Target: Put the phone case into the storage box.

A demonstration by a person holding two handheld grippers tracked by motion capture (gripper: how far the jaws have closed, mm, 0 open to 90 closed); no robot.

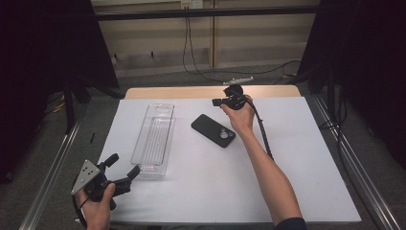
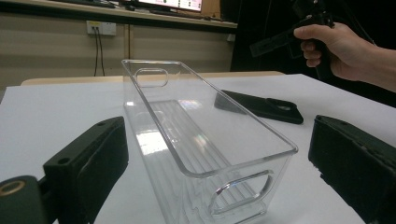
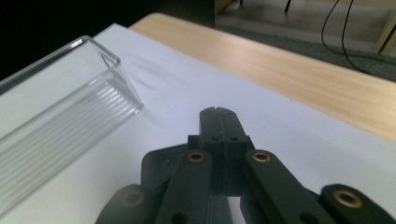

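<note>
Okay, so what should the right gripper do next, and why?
Probably open its jaws and drop toward the black phone: the right gripper is shut on nothing above the table, and the phone lies flat beside the clear tray.

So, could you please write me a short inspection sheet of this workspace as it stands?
Surface: white sheet over a wooden table; flat, unmarked.
Job's things: clear plastic rectangular bin standing upright, nothing in it; black phone lying flat, camera side up, to the bin's right, apart from it.
Clutter: nothing seen.
Grippers: left gripper by the bin's near end, jaws open, holding nothing; right gripper raised beyond the phone, jaws shut on nothing.
Cables: black cable trailing from the right gripper along the forearm; black wires on the floor behind.
Surroundings: beige wall panels, dark curtains both sides.
</note>
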